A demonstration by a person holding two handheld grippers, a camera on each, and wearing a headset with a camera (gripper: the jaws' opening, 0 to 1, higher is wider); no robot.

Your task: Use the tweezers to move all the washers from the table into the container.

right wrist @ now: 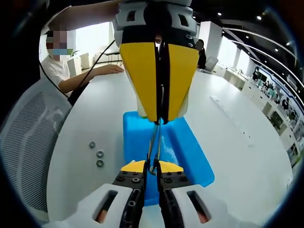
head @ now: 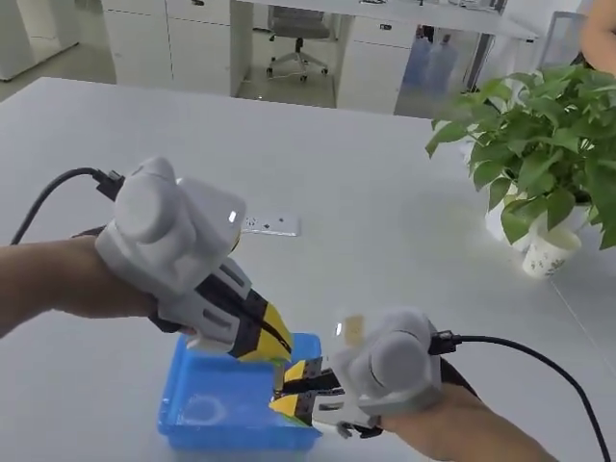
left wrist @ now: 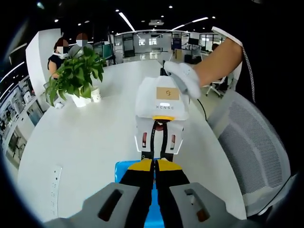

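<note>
The right gripper (right wrist: 152, 167) had its jaws pressed together on the near end of the tweezers (right wrist: 156, 140). The far end ran up into the left gripper (right wrist: 159, 118), whose yellow jaws were likewise closed on it. Both tips met over the blue container (right wrist: 192, 159). Three washers (right wrist: 99, 154) lay on the white table (right wrist: 76, 142) near the container's side, clear of either jaws. Farther off stood a potted plant (head: 544, 144), and beyond it an office chair (head: 294, 38).
</note>
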